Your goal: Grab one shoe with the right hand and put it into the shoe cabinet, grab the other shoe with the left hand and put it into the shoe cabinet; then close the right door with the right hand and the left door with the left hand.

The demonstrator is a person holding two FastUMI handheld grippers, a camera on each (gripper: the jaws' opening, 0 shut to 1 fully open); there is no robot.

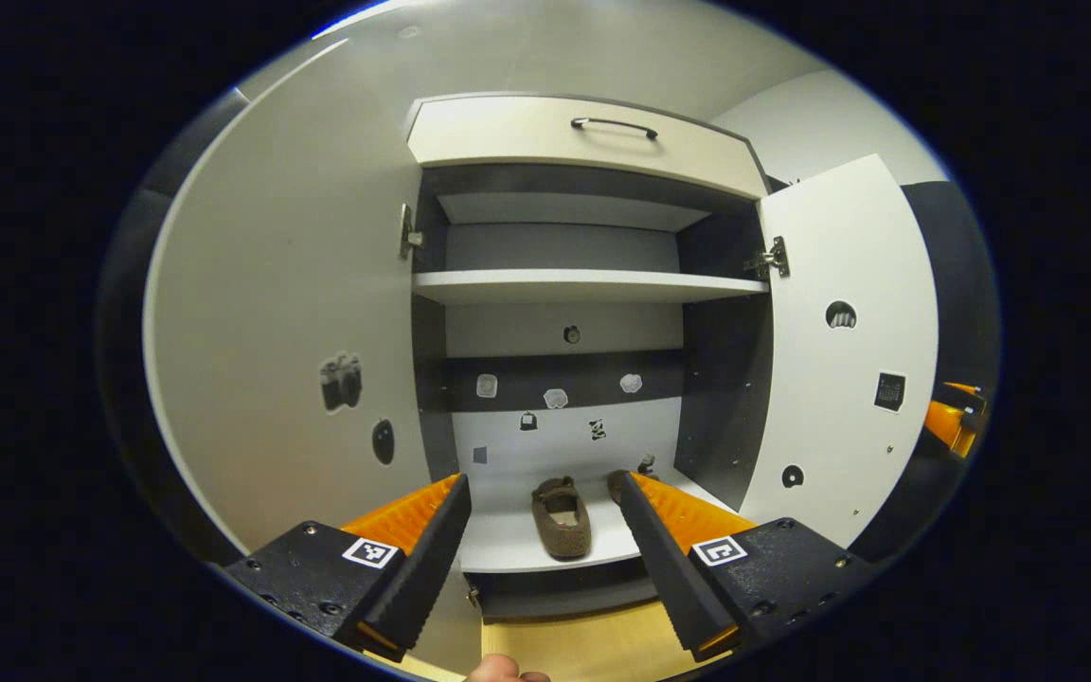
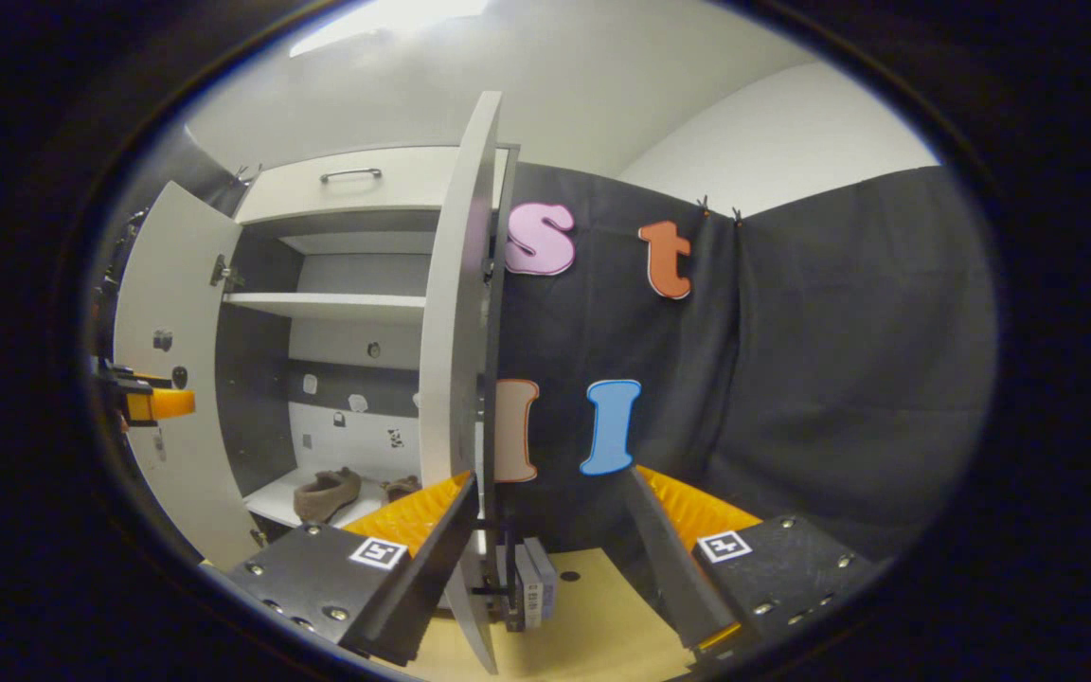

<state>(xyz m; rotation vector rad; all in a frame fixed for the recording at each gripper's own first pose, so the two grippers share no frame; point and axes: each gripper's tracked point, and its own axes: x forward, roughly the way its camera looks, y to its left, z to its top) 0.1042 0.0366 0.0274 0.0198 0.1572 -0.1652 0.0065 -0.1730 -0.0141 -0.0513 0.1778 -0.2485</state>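
Right gripper (image 2: 550, 530) faces door edge (image 2: 470, 379).

The left gripper (image 1: 545, 530) carries two long wedge-shaped fingers with finely ribbed inner faces, each rising from a dark, blocky mount. Small round screws dot the mounts, and each mount bears a square white tag with a black pattern, one at about 7 o'clock and one at about 5 o'clock in the left gripper view. The right gripper (image 2: 555, 516) is built the same way: ribbed wedge fingers, dark screw-studded mounts, one square black-and-white tag on each. A fingertip of the person's hand (image 1: 506, 673) peeks in at 6 o'clock.
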